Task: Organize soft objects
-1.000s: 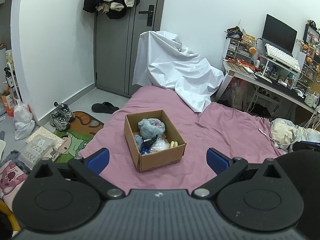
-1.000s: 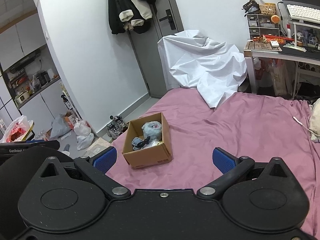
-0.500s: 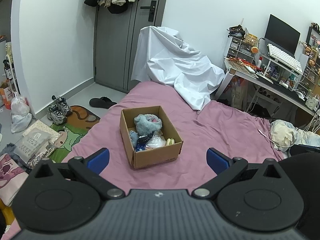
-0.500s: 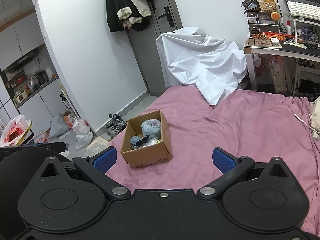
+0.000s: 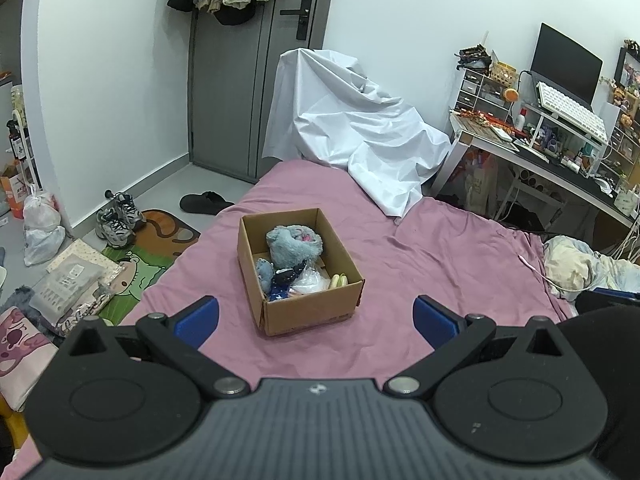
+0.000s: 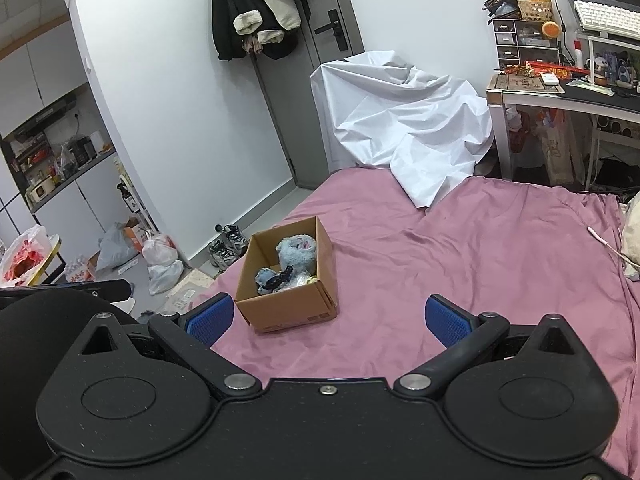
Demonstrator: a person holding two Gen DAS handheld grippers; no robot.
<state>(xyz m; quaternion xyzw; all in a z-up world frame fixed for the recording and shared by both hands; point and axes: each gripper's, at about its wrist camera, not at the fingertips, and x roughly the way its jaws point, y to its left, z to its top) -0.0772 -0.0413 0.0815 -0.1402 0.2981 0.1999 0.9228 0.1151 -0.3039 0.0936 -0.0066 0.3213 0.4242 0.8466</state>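
A brown cardboard box (image 5: 312, 314) sits on the pink bed sheet (image 5: 440, 264). It holds a grey-blue plush toy (image 5: 294, 244), a smaller blue plush (image 5: 264, 270), a dark blue item, a clear plastic bag and a yellow-green item. The box also shows in the right wrist view (image 6: 288, 314) with the plush (image 6: 296, 252) inside. My left gripper (image 5: 316, 316) is open and empty, held above the bed just short of the box. My right gripper (image 6: 328, 318) is open and empty, with the box ahead near its left finger.
A white sheet (image 5: 360, 132) drapes over something at the bed's far end. A cluttered desk (image 5: 540, 148) stands at the right. Shoes (image 5: 118, 216), bags and a floor mat (image 5: 152, 248) lie left of the bed. A crumpled blanket (image 5: 580, 268) lies at the right.
Both grippers have drawn back and risen a little, so the box sits lower and farther in both views. Both stay open and empty.
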